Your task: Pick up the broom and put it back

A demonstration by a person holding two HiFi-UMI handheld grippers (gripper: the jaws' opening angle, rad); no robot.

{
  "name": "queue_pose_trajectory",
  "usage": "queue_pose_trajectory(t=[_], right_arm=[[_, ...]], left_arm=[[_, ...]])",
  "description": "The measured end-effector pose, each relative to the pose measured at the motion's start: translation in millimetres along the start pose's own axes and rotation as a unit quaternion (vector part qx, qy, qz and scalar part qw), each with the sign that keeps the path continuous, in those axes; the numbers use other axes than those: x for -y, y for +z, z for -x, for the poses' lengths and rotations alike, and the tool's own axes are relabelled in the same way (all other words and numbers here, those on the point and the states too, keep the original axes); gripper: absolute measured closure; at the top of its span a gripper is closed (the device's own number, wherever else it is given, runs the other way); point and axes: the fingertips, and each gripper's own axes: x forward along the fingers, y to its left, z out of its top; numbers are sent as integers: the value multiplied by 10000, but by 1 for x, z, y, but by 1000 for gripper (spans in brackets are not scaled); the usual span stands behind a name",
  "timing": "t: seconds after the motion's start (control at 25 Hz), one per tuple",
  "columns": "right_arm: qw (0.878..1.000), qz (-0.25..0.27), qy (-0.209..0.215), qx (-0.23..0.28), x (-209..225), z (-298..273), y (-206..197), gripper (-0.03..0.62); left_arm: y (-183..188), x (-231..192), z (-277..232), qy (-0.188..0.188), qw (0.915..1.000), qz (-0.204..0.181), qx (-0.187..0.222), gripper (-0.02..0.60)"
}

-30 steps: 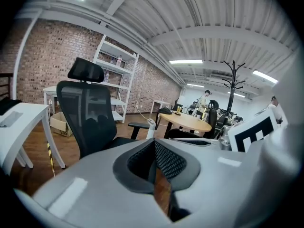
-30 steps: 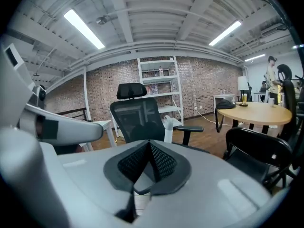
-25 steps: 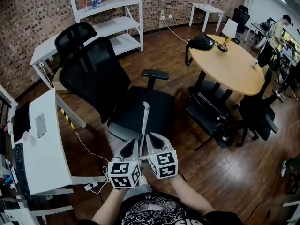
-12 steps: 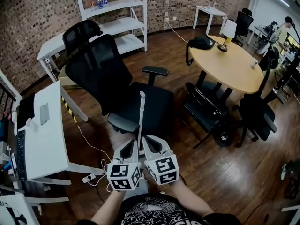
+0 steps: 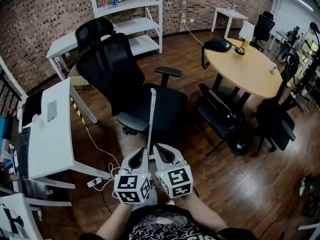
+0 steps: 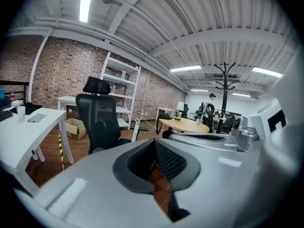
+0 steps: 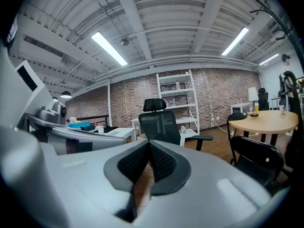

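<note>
In the head view the broom's thin white handle [image 5: 150,120] rises upright out of the narrow gap between my two grippers, with its tip in front of the black office chair. My left gripper [image 5: 142,153] and right gripper [image 5: 159,148] sit side by side against the handle, flanking it with their bodies. Neither has it inside its jaws. Both are shut, pads meeting with nothing between them. The handle's tip also shows in the left gripper view [image 6: 136,127] and in the right gripper view [image 7: 183,131]. The brush end is hidden below the grippers.
A black office chair [image 5: 131,91] stands straight ahead. A white desk [image 5: 50,144] with a keyboard is at the left, and cables [image 5: 98,182] lie on the wood floor beside it. To the right are a round wooden table [image 5: 250,71] and a black chair [image 5: 220,118]. White shelving [image 5: 134,15] lines the brick wall.
Both grippers and the handle have travelled together across the room. The desk, chair and shelves have slid to the right in the head view. The handle stands a little straighter.
</note>
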Motion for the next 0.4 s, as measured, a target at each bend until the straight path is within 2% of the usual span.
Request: queue_pose_trajectory(t=[0.4], right_arm=[[10000,-42,-4,89,-8,21,-2,594]], left_arm=[[-3,13,17,-51,10000,-55,31,577]])
